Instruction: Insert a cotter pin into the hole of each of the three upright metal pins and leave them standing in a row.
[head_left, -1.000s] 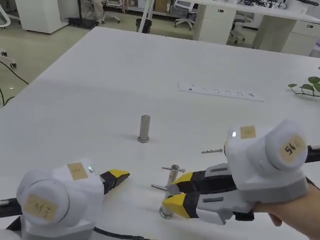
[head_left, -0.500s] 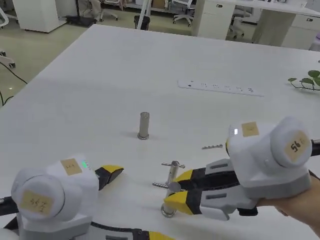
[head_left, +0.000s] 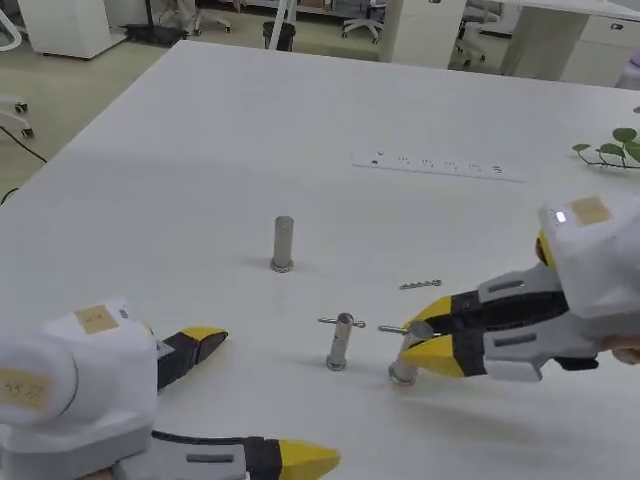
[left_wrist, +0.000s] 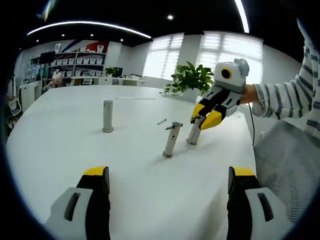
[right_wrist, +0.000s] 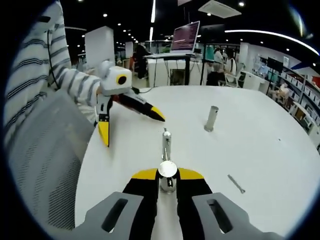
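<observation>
Jerking your right gripper (head_left: 425, 335), fingers clamped on the metal pin (head_left: 403, 372), could topple it into its nine-o'clock neighbour (head_left: 338, 350); left gripper (head_left: 258, 397) fingers apart

The upright pins (head_left: 283, 243) look like dull grey metal, perhaps brushed, on a smooth, matt white table (head_left: 200, 150).

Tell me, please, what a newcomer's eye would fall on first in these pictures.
First the right gripper, white with yellow-tipped black jaws, closed on the top of a short upright steel pin at the near right of the white table. Beside it stands a second steel pin with a thin cotter pin through its top; a third bare steel pin stands farther back.
</observation>
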